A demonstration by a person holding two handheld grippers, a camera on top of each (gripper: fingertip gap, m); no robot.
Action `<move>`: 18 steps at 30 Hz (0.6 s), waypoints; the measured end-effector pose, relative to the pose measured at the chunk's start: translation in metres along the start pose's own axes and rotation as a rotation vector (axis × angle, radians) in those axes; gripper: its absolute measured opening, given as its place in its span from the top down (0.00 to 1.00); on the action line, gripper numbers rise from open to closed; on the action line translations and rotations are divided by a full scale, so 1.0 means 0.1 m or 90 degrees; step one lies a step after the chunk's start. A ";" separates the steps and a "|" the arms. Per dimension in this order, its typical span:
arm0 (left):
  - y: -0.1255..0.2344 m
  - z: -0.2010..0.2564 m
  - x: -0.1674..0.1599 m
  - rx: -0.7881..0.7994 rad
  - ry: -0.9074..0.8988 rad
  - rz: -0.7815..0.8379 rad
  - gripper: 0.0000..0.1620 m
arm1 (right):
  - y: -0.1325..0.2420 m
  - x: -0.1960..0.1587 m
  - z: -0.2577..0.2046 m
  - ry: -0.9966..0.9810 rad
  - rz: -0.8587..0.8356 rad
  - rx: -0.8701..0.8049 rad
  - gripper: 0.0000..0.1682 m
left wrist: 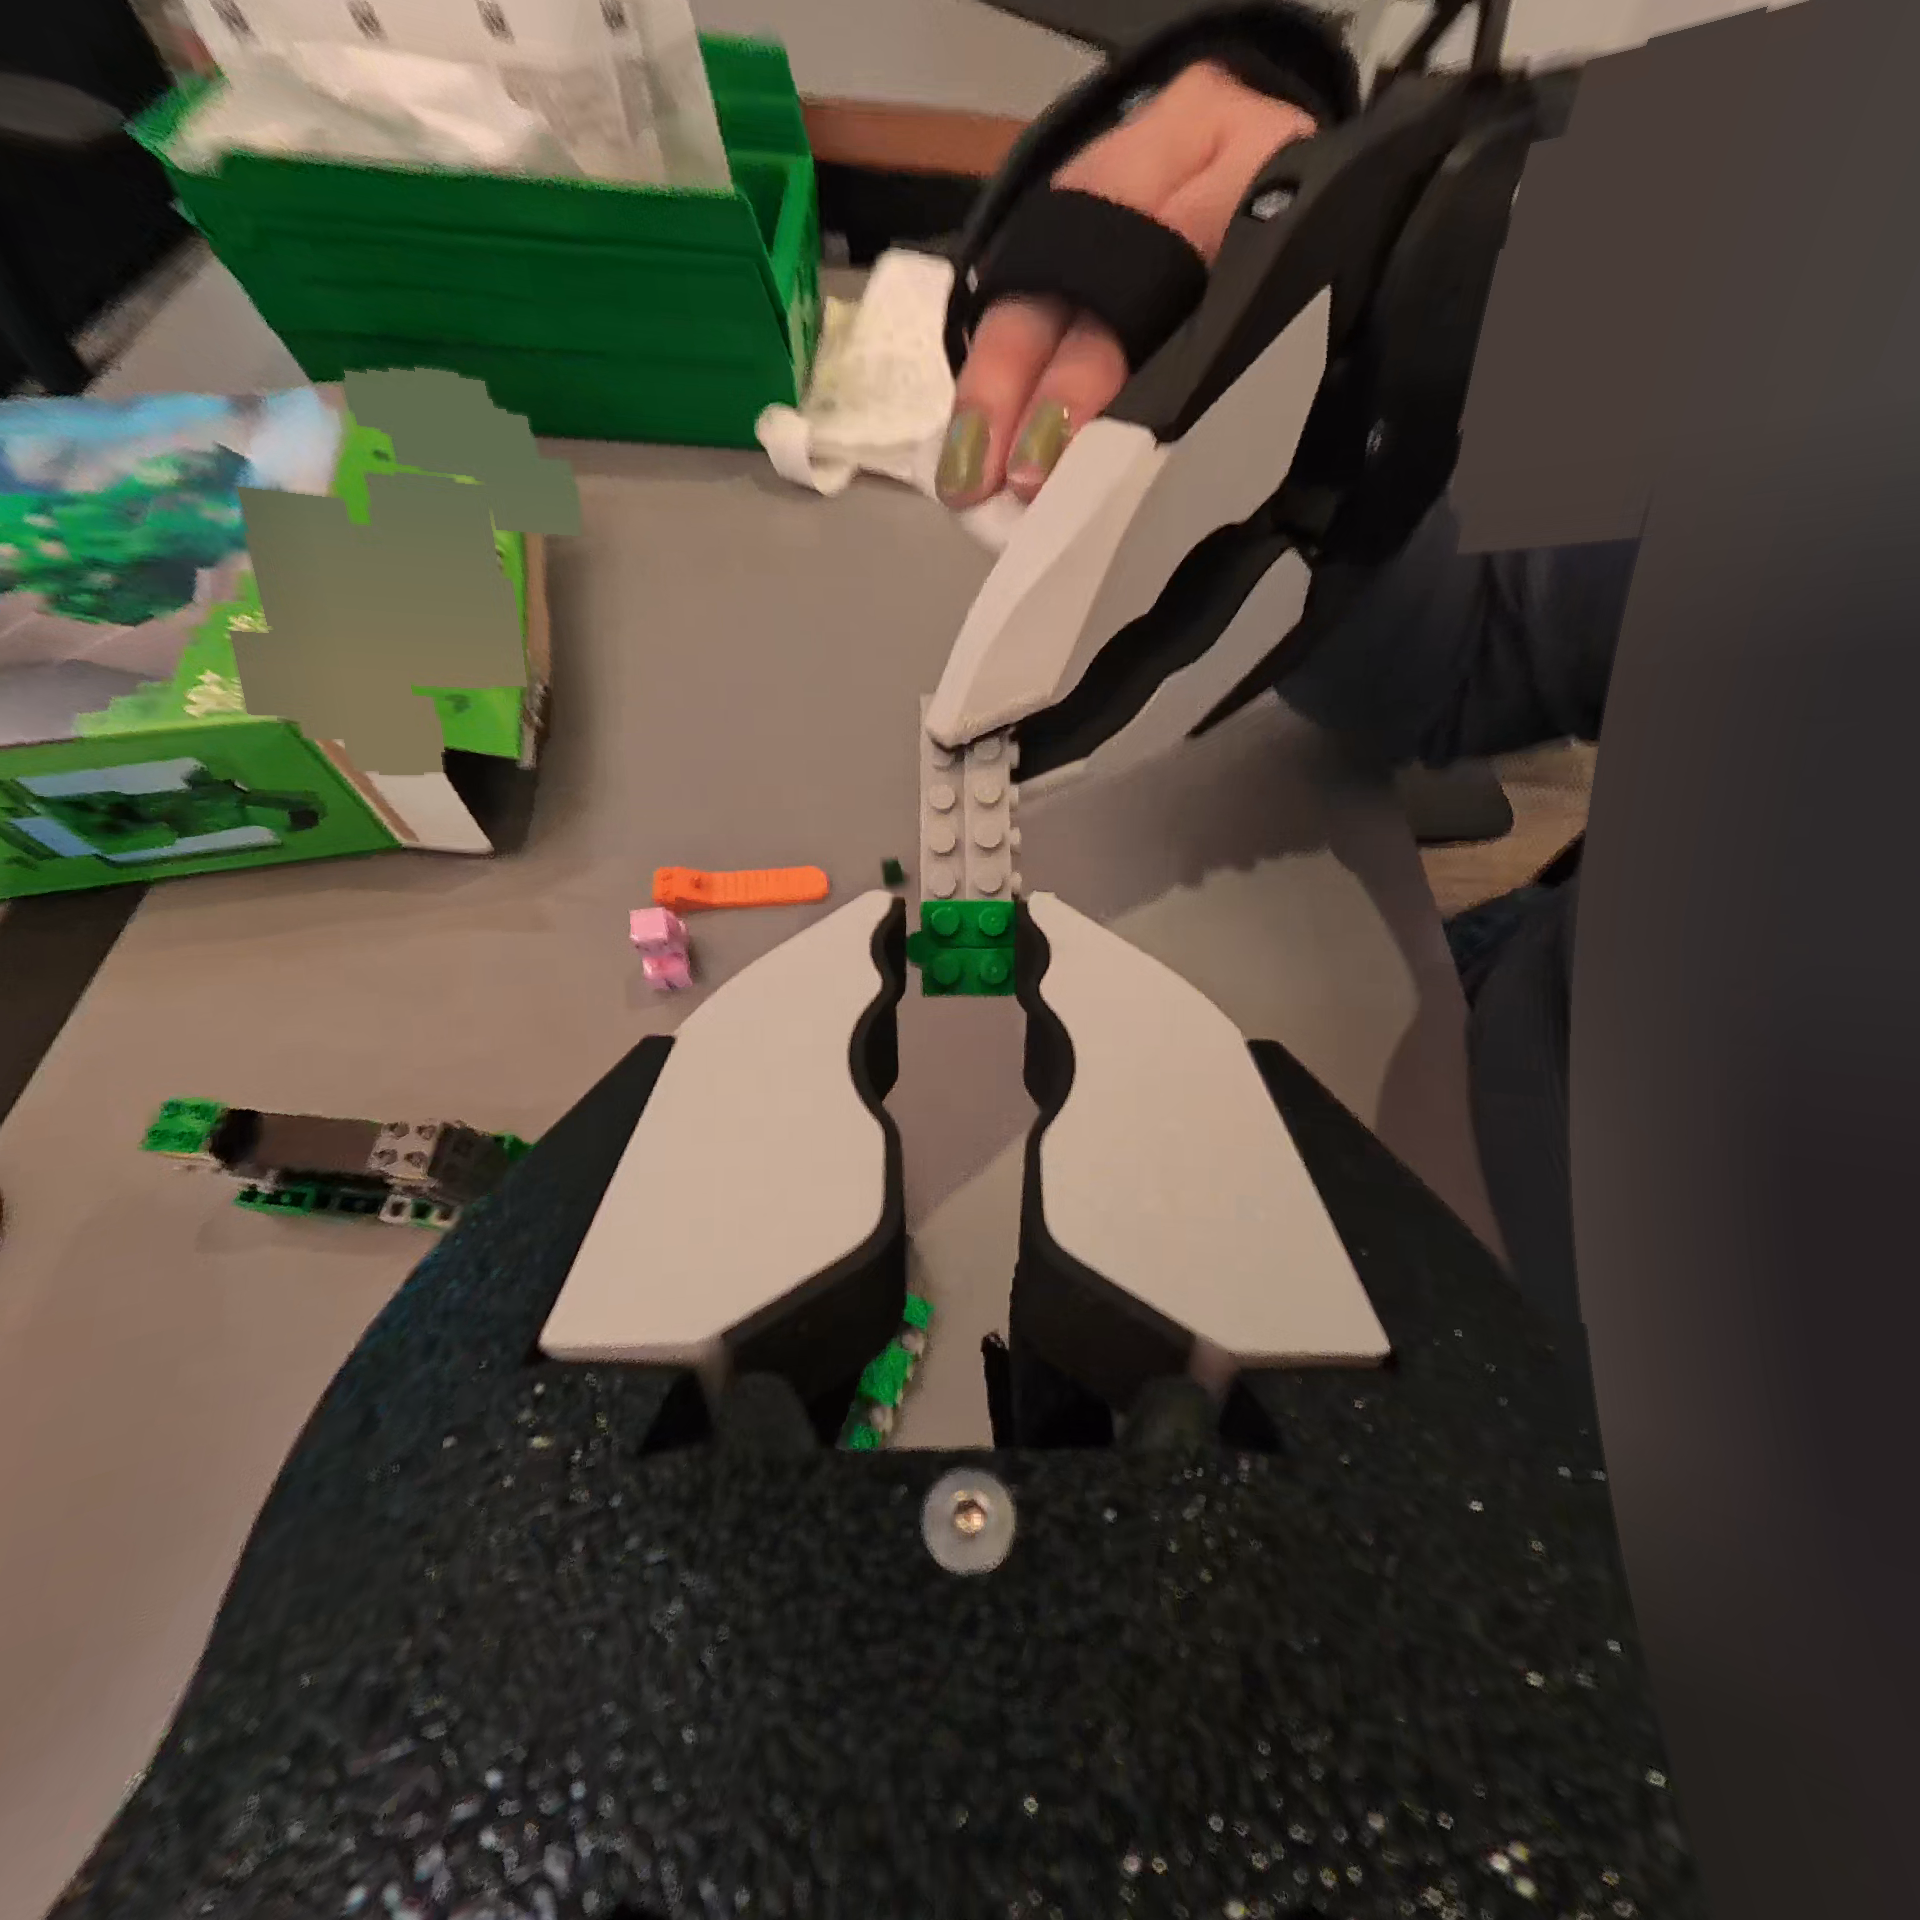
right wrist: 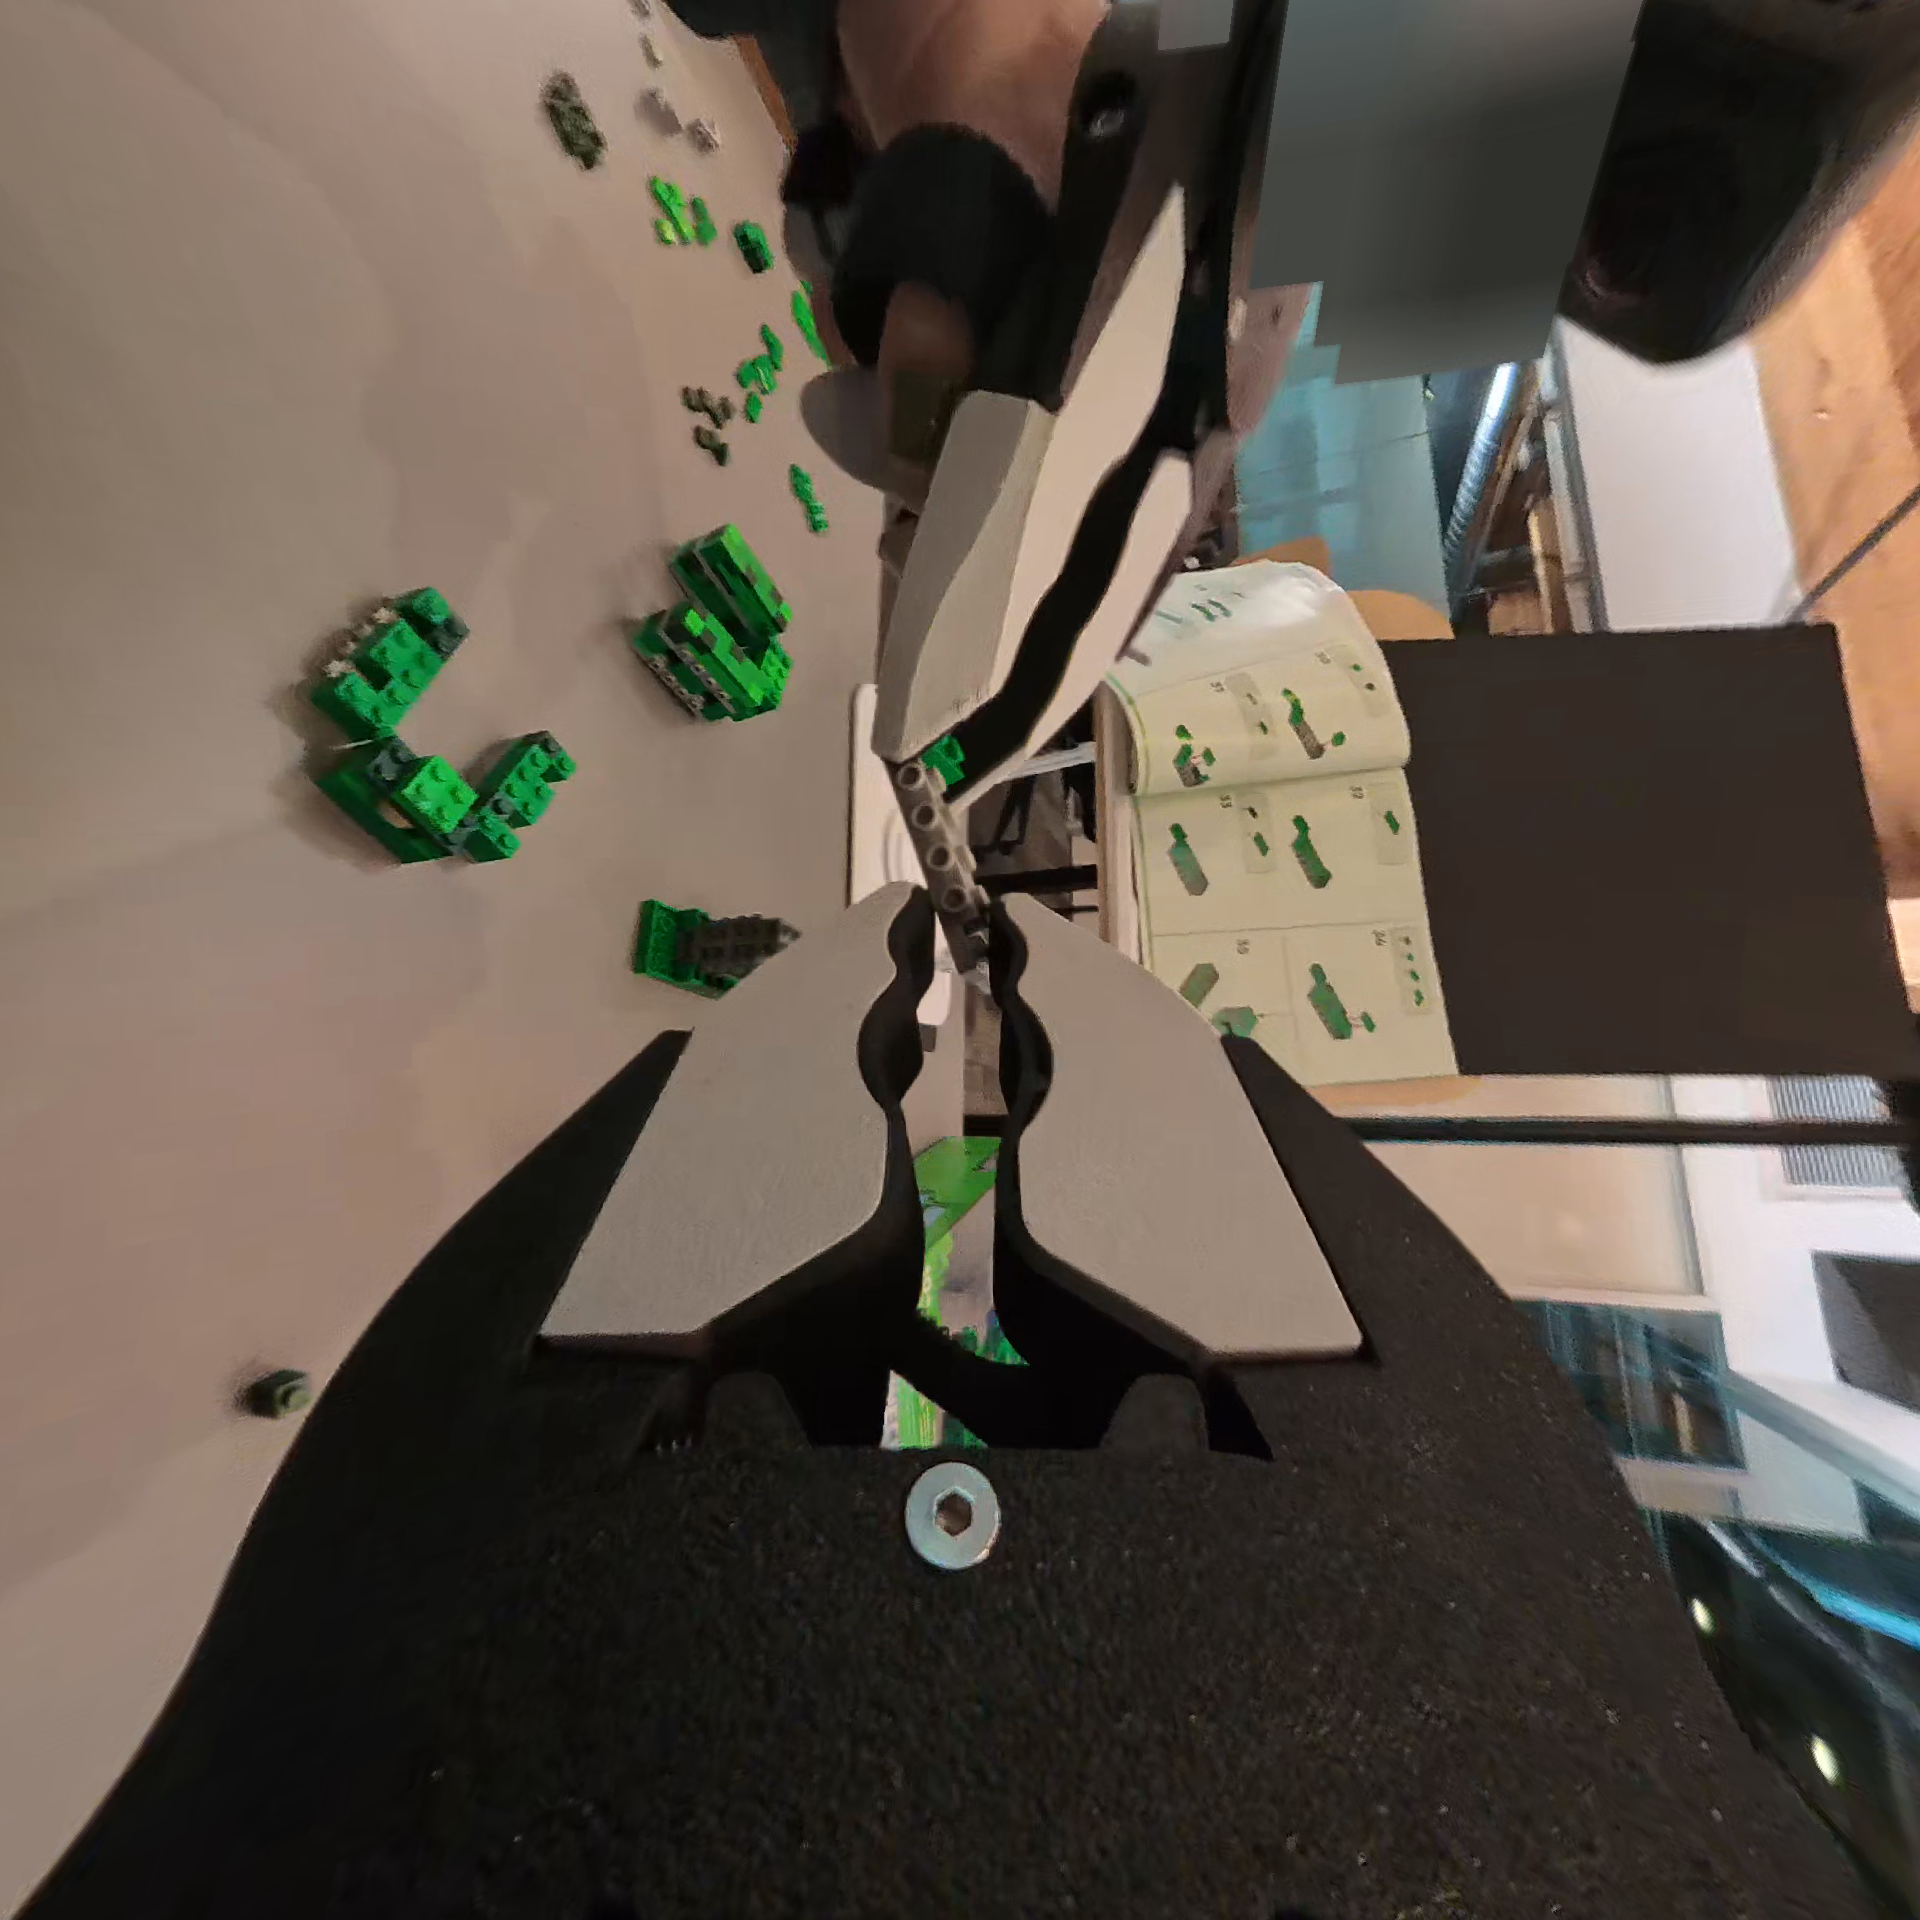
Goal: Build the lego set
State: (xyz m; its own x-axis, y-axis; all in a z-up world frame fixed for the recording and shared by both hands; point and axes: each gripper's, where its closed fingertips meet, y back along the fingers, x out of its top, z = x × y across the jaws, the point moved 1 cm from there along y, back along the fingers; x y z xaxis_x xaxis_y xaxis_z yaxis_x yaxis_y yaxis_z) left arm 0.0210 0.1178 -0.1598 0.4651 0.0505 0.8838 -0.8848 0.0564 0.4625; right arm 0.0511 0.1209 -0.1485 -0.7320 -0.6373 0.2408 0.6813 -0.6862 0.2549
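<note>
- A long grey studded lego strip (left wrist: pixel 970 821), two studs wide, with green bricks (left wrist: pixel 968 948) fixed on one end, is held in the air above the grey table (left wrist: pixel 727 644) between the two grippers.
- The left gripper (left wrist: pixel 966 940) has its smooth pale fingers closed narrowly on the green end of the strip.
- The right gripper (right wrist: pixel 961 930) pinches the grey end; from its own camera the strip shows edge-on, with round holes along its side.
- A hand (left wrist: pixel 1101 260) in a black fingerless glove holds the right gripper.
- On the table lie an orange ridged brick separator (left wrist: pixel 740 886), a small pink blocky figure (left wrist: pixel 660 945) and a partly built green-and-dark assembly (left wrist: pixel 332 1164).
- Farther off stand green cardboard boxes (left wrist: pixel 499 281), an open instruction booklet (right wrist: pixel 1278 821) and scattered green sub-builds (right wrist: pixel 436 727).
</note>
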 end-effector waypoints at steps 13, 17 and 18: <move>0.63 0.02 1.03 0.043 0.007 0.562 0.65 | 0.23 0.41 1.06 -0.170 0.131 -0.294 0.95; 0.63 0.08 1.11 0.055 -0.002 0.609 0.70 | 0.20 0.45 1.05 -0.168 0.143 -0.295 0.95; 0.65 0.10 1.12 0.050 -0.008 0.627 0.74 | 0.19 0.46 1.05 -0.170 0.150 -0.292 0.95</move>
State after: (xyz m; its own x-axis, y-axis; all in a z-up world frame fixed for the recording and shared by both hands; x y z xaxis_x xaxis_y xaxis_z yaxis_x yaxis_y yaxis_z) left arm 0.0151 0.1170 -0.0298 -0.4800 0.0281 0.8768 -0.8759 -0.0717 -0.4772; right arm 0.0304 0.1153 -0.0344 -0.4941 -0.7219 0.4845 0.7115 -0.6560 -0.2518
